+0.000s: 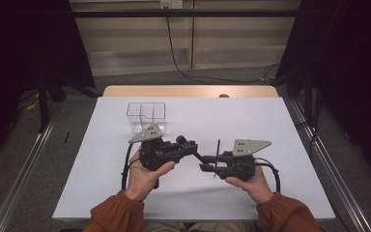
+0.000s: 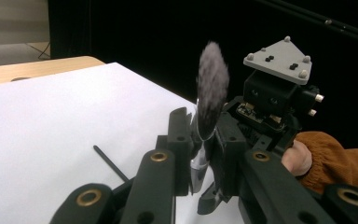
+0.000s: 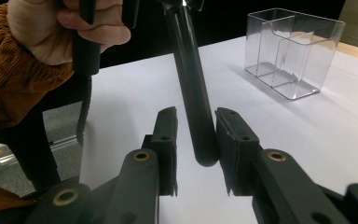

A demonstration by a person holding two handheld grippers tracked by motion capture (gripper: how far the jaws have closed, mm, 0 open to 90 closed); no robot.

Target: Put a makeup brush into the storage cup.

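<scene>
Both grippers are held just above the white table sheet (image 1: 101, 159), near the person's edge, tips pointing at each other.

Left gripper (image 2: 200, 140): jaws clenched on the silver ferrule of a makeup brush with a fluffy grey-black head and a glossy black handle (image 2: 211, 88). In the left gripper view the bristle head stands upright above the jaws, slightly blurred. In the high view the brush appears as a thin dark rod (image 1: 218, 151) between the two grippers, standing roughly vertical.

Right gripper (image 3: 196, 135): jaws parted, one on each side of the rounded butt end of the brush handle (image 3: 193, 102). The handle lies close against one jaw, with a clear gap to the other; contact cannot be told.

The left hand (image 1: 147, 175) and right hand (image 1: 253, 181) emerge from rust-orange knitted sleeves (image 1: 116, 212).

Clear plastic organiser box with inner dividers (image 1: 147, 116): stands on the sheet beyond the left gripper, well apart from the brush, compartments empty.

A thin dark shadow line crosses the sheet below the brush in the left gripper view.
</scene>
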